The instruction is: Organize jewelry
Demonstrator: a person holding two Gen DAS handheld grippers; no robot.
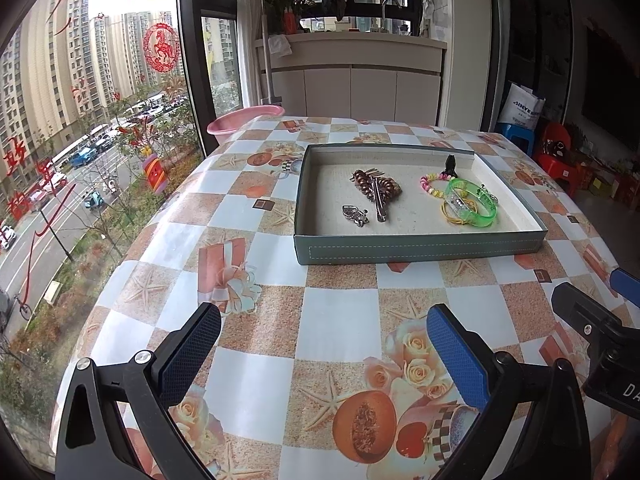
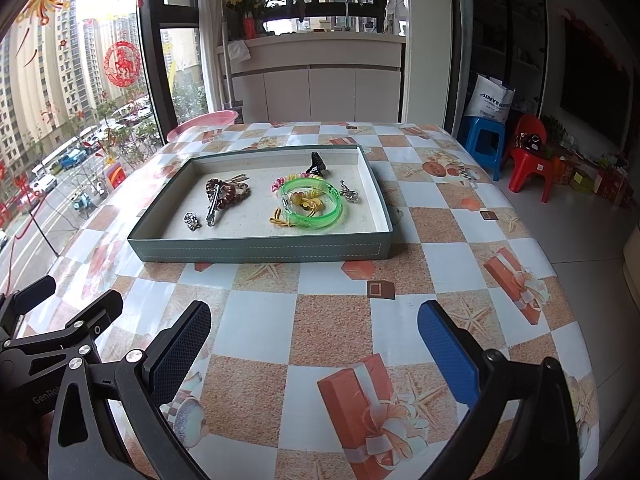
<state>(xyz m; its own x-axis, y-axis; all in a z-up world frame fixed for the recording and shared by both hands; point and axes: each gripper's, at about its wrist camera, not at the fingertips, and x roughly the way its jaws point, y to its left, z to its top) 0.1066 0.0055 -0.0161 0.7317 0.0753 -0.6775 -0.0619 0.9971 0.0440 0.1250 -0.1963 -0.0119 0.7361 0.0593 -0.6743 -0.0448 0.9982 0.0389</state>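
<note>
Well ahead of both spread hand-held grippers (image 1: 324, 344) (image 2: 314, 342), jewelry tray (image 1: 420, 246)

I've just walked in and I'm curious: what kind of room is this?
Most likely a high-rise flat's dining area: a table with a patterned oilcloth, a counter with a faucet behind, and tower blocks outside the window.
</note>
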